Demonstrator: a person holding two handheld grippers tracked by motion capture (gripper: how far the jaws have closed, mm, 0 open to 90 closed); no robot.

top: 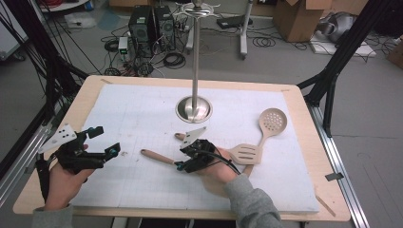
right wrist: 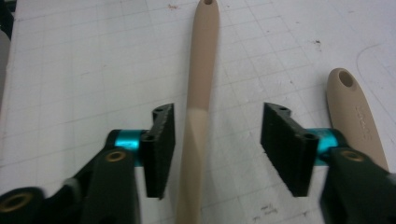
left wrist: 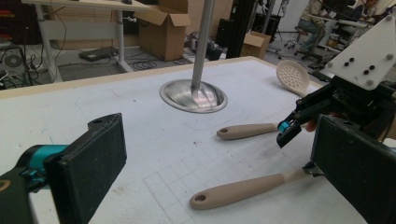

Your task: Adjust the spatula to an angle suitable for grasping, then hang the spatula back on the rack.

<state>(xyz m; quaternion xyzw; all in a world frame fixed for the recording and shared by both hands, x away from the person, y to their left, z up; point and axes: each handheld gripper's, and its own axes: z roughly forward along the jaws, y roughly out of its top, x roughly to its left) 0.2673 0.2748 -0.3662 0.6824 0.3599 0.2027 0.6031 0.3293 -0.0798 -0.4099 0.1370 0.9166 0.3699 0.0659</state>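
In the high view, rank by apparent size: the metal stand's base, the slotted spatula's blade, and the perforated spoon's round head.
1. Metal stand's base, clearly widest.
2. Slotted spatula's blade and perforated spoon's round head: they look about alike, so I won't rank them.

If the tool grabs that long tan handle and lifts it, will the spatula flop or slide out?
Probably no flopping: the slotted spatula looks like one stiff moulded piece. Its handle seems smooth and tapered, so it might slip a little between the right tool's open pads. Gripped far from the wide head, it may tip head-down.
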